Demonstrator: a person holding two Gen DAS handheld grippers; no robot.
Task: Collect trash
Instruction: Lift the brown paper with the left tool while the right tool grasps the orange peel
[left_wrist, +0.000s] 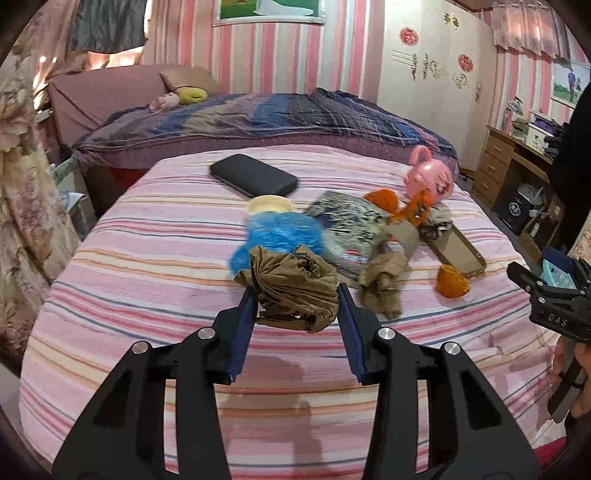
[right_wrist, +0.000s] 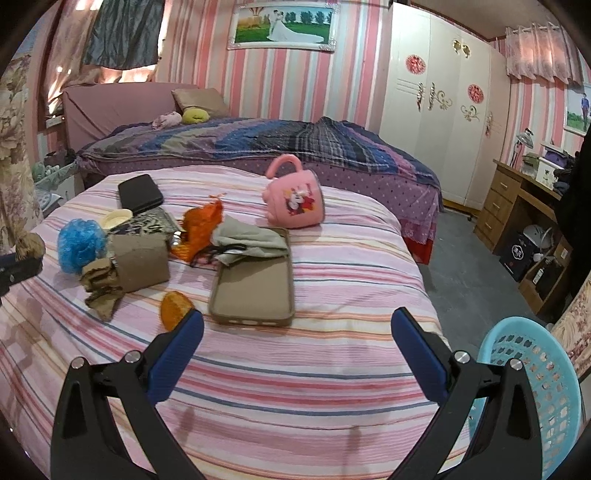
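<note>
Crumpled brown paper wad (left_wrist: 295, 288) sits betw. the two blue pads of left claw (left_wrist: 297, 295), pressed from both sides, lifted clear of the striped bed cover (left_wrist: 147, 258). Jaws abt half closed on it. In right wrist view the same wad shows at far left edge (right_wrist: 31, 245).

Just beyond left claw tips: blue mesh puff (left_wrist: 277, 236), a cream lid (left_wrist: 267, 205) behind that, black flat case (left_wrist: 255, 179) further out. Ahead-right of tips: second brown paper scrap (left_wrist: 382, 288), a printed foil packet (left_wrist: 347, 221), orange peel piece (left_wrist: 452, 282), tan phone case (left_wrist: 461, 251), orange net bag (left_wrist: 402, 206), pink cup (left_wrist: 430, 179) on its side.

Right claw (right_wrist: 297, 328): jaws wide apart, nothing betw. them, over bed. Orange peel just past its left pad; tan phone case just ahead, grey cloth (right_wrist: 251, 240) lying on case's far end. Cardboard box (right_wrist: 140, 260) ahead-left. Blue plastic basket (right_wrist: 532, 384) to right of right claw, off the bed.
</note>
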